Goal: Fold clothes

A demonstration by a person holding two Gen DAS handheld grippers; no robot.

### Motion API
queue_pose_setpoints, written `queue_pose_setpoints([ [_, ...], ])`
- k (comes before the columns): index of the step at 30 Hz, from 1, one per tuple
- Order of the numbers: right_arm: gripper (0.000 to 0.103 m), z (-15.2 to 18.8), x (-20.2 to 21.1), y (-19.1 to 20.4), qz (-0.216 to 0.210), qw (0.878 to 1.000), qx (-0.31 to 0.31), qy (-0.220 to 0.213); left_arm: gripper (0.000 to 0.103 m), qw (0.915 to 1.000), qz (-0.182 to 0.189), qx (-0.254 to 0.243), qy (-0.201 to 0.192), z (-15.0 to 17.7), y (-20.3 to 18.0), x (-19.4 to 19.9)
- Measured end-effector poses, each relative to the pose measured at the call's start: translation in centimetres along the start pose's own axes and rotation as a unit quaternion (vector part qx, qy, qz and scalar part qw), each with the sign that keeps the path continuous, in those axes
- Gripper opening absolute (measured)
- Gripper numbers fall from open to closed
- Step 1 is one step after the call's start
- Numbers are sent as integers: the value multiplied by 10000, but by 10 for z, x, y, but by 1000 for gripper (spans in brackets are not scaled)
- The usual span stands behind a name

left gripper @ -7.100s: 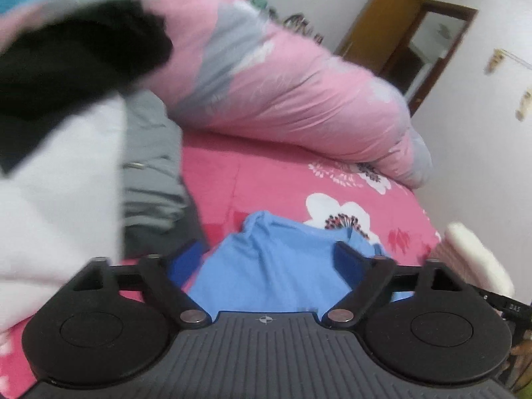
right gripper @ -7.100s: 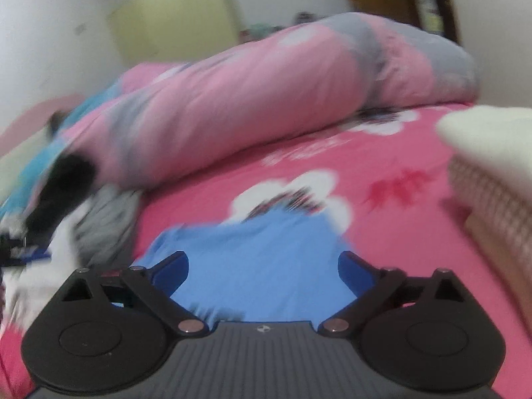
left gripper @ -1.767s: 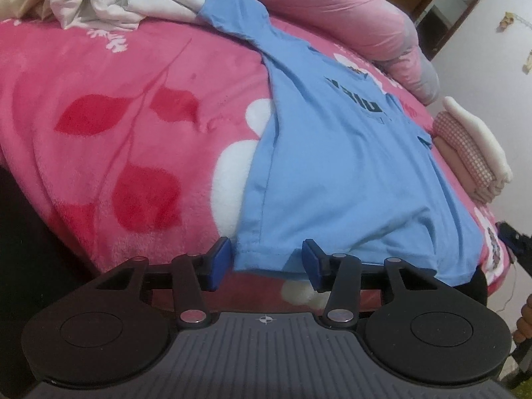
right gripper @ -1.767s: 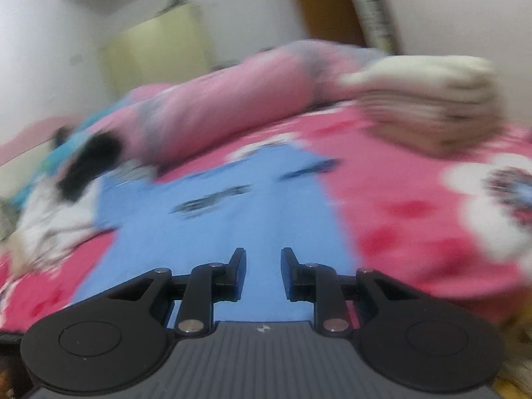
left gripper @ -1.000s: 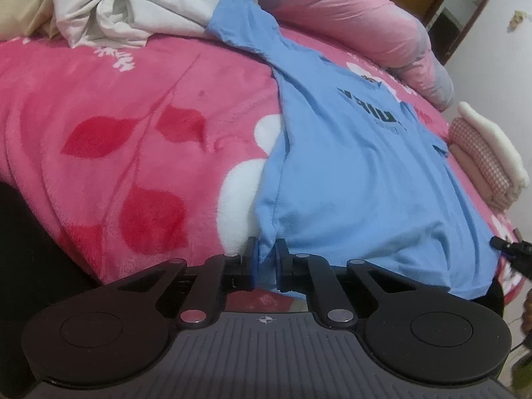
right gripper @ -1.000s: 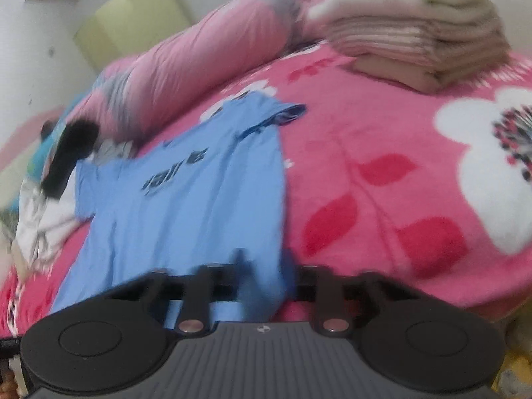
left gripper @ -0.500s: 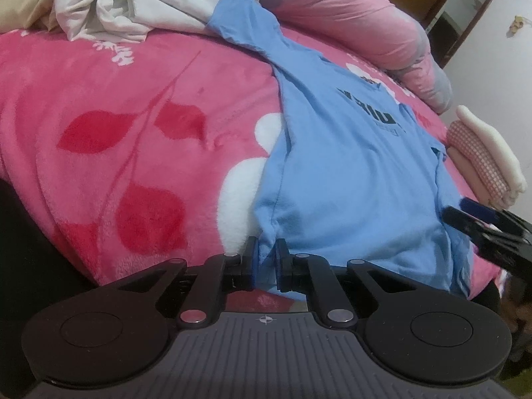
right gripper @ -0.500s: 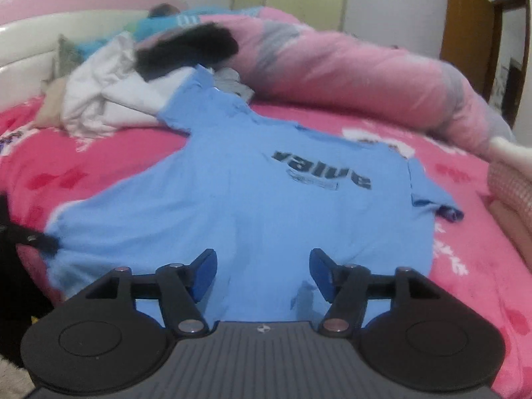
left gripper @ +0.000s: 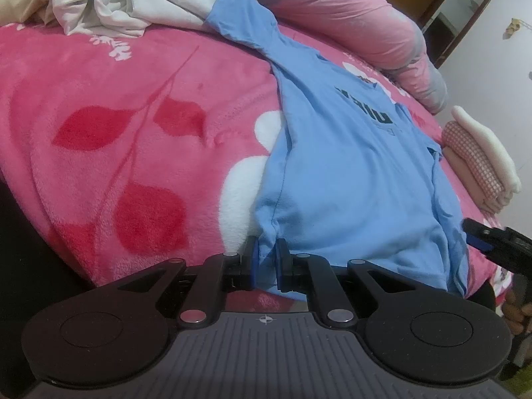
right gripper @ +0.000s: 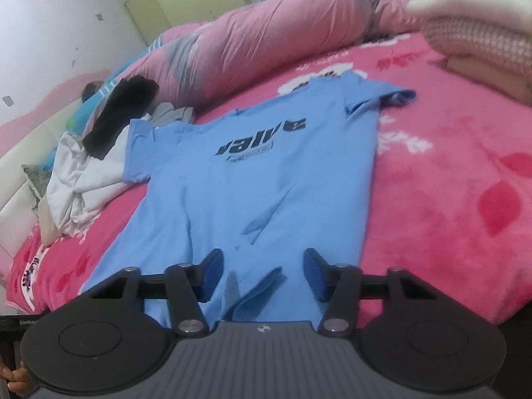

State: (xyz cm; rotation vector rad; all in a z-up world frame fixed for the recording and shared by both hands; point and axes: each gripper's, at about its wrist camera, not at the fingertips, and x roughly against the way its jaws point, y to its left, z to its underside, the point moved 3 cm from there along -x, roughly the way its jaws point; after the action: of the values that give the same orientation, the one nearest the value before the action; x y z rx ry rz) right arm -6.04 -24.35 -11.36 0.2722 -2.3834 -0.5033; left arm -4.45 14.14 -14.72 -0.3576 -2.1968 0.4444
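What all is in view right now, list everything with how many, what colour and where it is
Light blue short-sleeved T-shirt: one, dark chest print, spread flat on the bed, hem at the near edge.
Pink fleece blanket with red leaves and white flowers: one, covering the bed.
Pink and grey rolled duvet: one, along the far side.
Crumpled white clothes: one heap, at the shirt's left sleeve.
Black garment: one, on that heap.
Folded stack of cream and pink-checked clothes: one, right of the shirt.
Left gripper: black with blue pads, clamped on the hem corner.
Right gripper: same colours, open over the hem.
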Motion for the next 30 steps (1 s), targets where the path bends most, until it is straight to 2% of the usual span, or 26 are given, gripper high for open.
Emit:
queue_pose_setpoints([
  [1, 37, 2, -3, 0, -97, 9999, 0, 44, 9, 10000, -2, -5, -4, 0, 0, 0],
  [2, 18, 3, -3, -3, -178, 9998, -74, 56, 9, 10000, -2, -14, -6, 0, 0, 0],
  [3, 9, 3, -1, -7, -217, 9995, -216, 36, 9, 10000, 2, -23, -7, 0, 0, 0],
  [5, 5, 2, 9, -16, -281, 9983, -501, -70, 9, 10000, 20, -36, -11, 0, 0, 0],
  [9, 4, -4, 73, -53, -136, 9897, -1103, -898, 9, 9999, 92, -47, -47, 1, 2, 3],
  [12, 4, -1, 121, -91, 285, 9777, -1491, -1449, 9, 9997, 218, 62, -130, 3, 5, 6],
  [13, 4, 2, 131, -103, 476, 9742, -1596, -1523, 9, 9996, 251, 78, -131, 4, 6, 7],
  [16, 4, 20, 136, -138, 1014, 9655, -1969, -1368, 9, 9994, 329, 81, -115, 10, 7, 11],
  [21, 4, 33, 124, -151, 1050, 9602, -2256, -1266, 12, 9994, 346, -8, -101, 16, 6, 21],
  [22, 4, 35, 121, -152, 1039, 9594, -2303, -1254, 20, 9992, 379, -4, -87, 17, 5, 22],
  [23, 4, 37, 119, -154, 1028, 9585, -2351, -1242, 34, 9991, 419, -2, -73, 16, 5, 23],
  [25, 4, 41, 115, -157, 991, 9568, -2444, -1224, 51, 9990, 444, -10, -91, 15, 2, 22],
  [26, 5, 41, 115, -159, 942, 9558, -2500, -1225, 55, 9991, 406, -15, -104, 14, 1, 20],
  [30, 6, 45, 114, -168, 722, 9496, -2791, -1228, 55, 9993, 357, 69, -74, 11, -2, 12],
])
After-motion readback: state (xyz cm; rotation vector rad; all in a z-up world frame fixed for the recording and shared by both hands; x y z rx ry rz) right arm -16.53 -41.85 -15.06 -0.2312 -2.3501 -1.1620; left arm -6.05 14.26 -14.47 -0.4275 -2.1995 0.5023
